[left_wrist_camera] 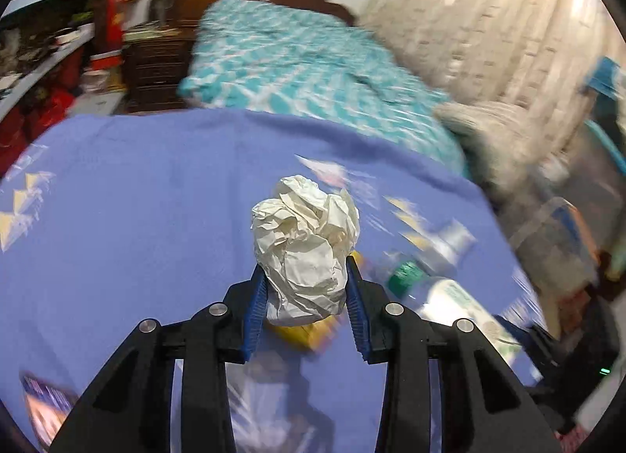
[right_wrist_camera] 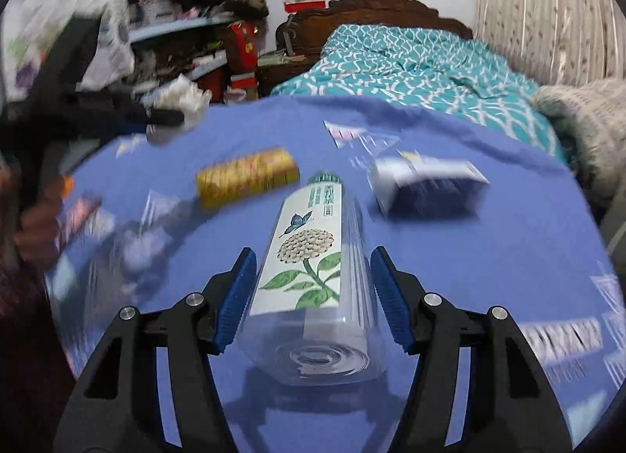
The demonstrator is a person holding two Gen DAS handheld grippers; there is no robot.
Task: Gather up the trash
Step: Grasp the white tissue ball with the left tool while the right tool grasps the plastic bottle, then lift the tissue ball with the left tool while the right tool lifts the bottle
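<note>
My left gripper [left_wrist_camera: 307,277] is shut on a crumpled white paper ball [left_wrist_camera: 307,245] and holds it above the blue cloth-covered table [left_wrist_camera: 137,218]. It also shows in the right wrist view [right_wrist_camera: 176,106] at the upper left, paper ball [right_wrist_camera: 187,99] in its jaws. My right gripper [right_wrist_camera: 313,281] is closed on a clear plastic bottle [right_wrist_camera: 313,257] with a flower label and green cap, lifted a little above the table [right_wrist_camera: 489,257]. The bottle also shows in the left wrist view [left_wrist_camera: 450,296].
A yellow box [right_wrist_camera: 246,177] and a blue-and-white box [right_wrist_camera: 426,185] lie on the table, with wrappers and paper scraps [right_wrist_camera: 348,132] scattered about. A bed with a teal cover [right_wrist_camera: 411,62] stands behind. Cluttered shelves [right_wrist_camera: 184,46] are at the left.
</note>
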